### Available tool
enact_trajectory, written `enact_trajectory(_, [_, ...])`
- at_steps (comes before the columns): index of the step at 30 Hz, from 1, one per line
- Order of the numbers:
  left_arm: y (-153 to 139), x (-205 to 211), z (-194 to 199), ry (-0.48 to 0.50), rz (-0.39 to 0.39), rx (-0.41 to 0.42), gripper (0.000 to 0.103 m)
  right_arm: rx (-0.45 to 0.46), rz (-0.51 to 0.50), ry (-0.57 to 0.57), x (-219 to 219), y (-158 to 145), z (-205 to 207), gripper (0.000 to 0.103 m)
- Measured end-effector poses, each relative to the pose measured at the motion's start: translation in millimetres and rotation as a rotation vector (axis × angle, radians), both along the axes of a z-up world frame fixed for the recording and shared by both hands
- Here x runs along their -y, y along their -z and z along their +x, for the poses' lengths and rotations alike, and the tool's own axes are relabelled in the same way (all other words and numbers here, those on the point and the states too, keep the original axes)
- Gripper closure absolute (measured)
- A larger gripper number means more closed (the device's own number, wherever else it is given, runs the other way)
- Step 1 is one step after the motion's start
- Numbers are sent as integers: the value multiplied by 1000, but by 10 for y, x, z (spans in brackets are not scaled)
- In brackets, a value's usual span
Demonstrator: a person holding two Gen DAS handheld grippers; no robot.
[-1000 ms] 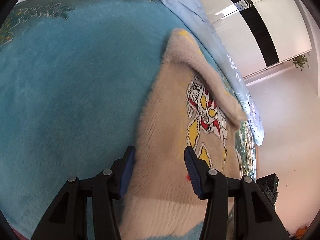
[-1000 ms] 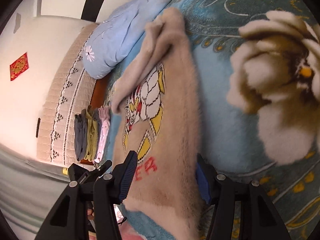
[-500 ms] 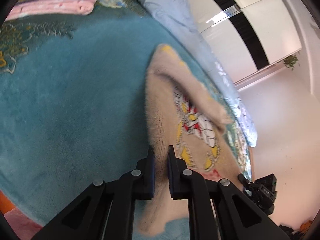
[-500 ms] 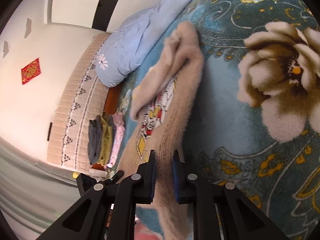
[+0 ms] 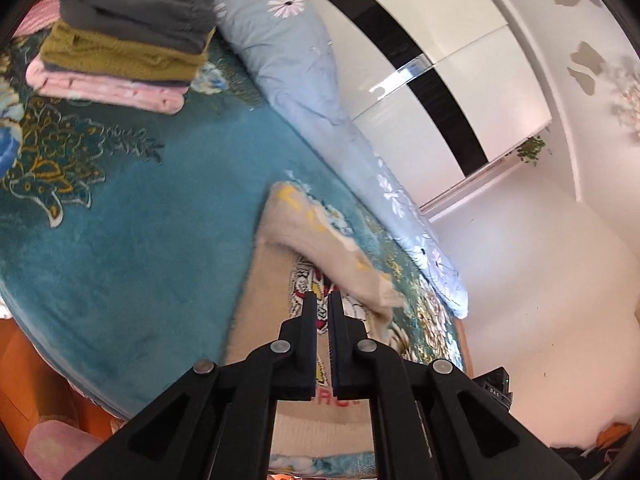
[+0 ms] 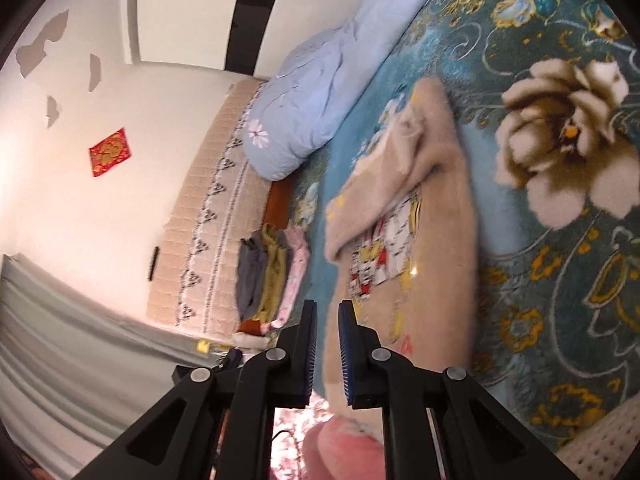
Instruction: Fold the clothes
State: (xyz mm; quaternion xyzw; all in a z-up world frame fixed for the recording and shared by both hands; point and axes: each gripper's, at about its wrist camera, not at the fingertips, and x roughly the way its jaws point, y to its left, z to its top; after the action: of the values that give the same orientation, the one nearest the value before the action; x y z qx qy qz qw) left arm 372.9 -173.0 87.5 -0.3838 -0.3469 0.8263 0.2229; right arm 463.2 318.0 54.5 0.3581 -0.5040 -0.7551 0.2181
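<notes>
A beige fuzzy sweater [image 5: 272,304] with a cartoon print lies on the teal floral blanket [image 5: 132,232], one sleeve folded across its chest. It also shows in the right wrist view [image 6: 432,248]. My left gripper [image 5: 323,308] is shut on the sweater's hem edge and has lifted it off the bed. My right gripper [image 6: 327,316] is shut on the other hem corner, also raised. The pinched cloth hangs between and below the fingers.
A stack of folded clothes [image 5: 124,36], grey over olive over pink, sits at the bed's far corner; it shows too in the right wrist view [image 6: 268,276]. A long light-blue pillow [image 5: 320,112] lies along the bed's edge. A quilted headboard [image 6: 208,208] stands behind.
Both grippers closed on the sweater's hem corners and then rose, lifting the lower part of the sweater off the blanket. The view has tilted up toward the room.
</notes>
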Motion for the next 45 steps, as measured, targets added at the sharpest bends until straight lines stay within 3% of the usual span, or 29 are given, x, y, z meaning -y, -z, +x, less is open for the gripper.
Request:
enact_trajectory(4, [319, 27, -174, 10, -38, 49, 99, 44, 63, 24, -36, 93, -35, 90])
enact_trajectory(6, [580, -11, -238, -5, -56, 131, 97, 73, 93, 33, -58, 157, -64, 87])
enact_trajectory(8, [850, -50, -312, -13, -57, 210, 82, 109, 111, 49, -83, 269, -84, 87])
enact_trajectory(10, [1057, -83, -310, -5, -38, 280, 73, 158, 129, 70, -101, 416, -97, 86])
enact_trajectory(14, [1174, -160, -275, 38, -36, 313, 58, 232, 123, 86, -121, 673, -140, 65])
enact_trajectory(17, [1173, -251, -282, 81, -50, 308, 55, 242, 117, 69, -76, 755, -172, 64])
enact_trajectory(25, [1175, -388, -182, 130, -119, 311, 58, 221, 117, -10, 86, 744, -153, 64])
enact_trajectory(27, [1185, -375, -153, 123, -128, 322, 78, 210, 110, -34, 128, 742, -142, 70])
enact_trajectory(28, [1199, -350, -145, 111, -120, 330, 90, 208, 115, -40, 143, 736, -133, 79])
enact_trajectory(29, [1214, -324, -137, 99, -113, 337, 91, 206, 121, -40, 151, 725, -121, 89])
enact_trajectory(33, [1075, -250, -50, 93, -48, 296, 93, 164, 97, -36, 113, 617, -43, 91])
enact_trajectory(38, [551, -121, 65, 144, 26, 167, 93, 73, 1, -51, 40, 383, 56, 91])
enact_trajectory(42, [474, -26, -258, 144, 62, 188, 93, 38, -99, -33, -130, 343, -20, 91])
enact_trajectory(45, [578, -24, -612, 137, 141, 255, 93, 53, -139, -13, -209, 370, -226, 91])
